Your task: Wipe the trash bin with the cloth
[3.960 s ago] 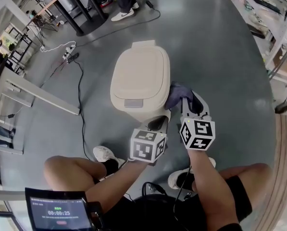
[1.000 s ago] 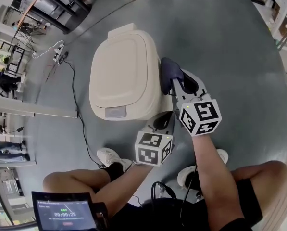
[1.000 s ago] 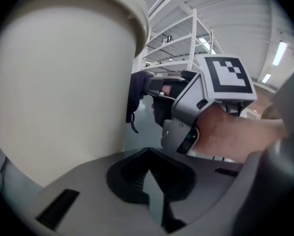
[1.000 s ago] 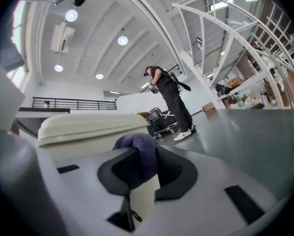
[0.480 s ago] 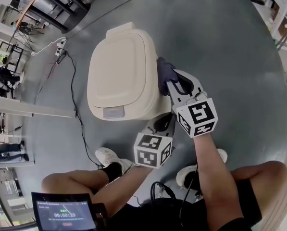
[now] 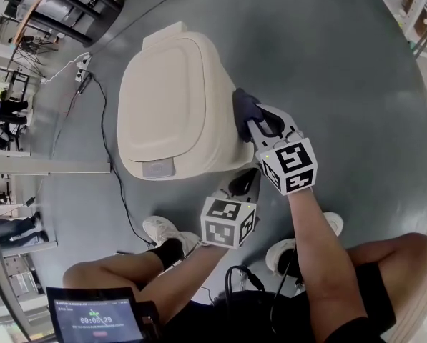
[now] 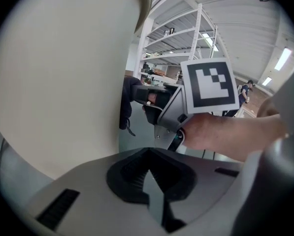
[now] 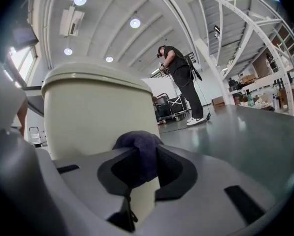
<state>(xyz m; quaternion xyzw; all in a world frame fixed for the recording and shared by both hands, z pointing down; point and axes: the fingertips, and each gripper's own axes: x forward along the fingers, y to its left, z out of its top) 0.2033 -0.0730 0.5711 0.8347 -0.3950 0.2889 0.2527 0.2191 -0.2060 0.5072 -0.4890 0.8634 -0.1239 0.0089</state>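
Note:
A cream trash bin (image 6: 170, 106) with its lid down stands on the grey floor. My right gripper (image 6: 259, 125) is shut on a dark blue cloth (image 6: 245, 109) and presses it against the bin's right side wall. In the right gripper view the cloth (image 8: 139, 146) bulges from between the jaws of that gripper (image 8: 142, 163), against the bin (image 8: 97, 112). My left gripper (image 6: 243, 183) hovers low by the bin's front right corner, jaws together and empty. The left gripper view shows the bin wall (image 7: 58, 73), the cloth (image 7: 127, 104) and the right gripper's marker cube (image 7: 208, 82).
A black cable (image 6: 116, 184) runs over the floor left of the bin to a power strip (image 6: 81, 73). The person's shoes (image 6: 159, 231) (image 6: 302, 252) rest just in front of the bin. Tables stand at the far left. Another person (image 8: 179, 82) stands behind the bin.
The right gripper has carried the cloth from the bin's front right corner up along its right side, then slid it slightly. The left gripper has stayed near the front corner.

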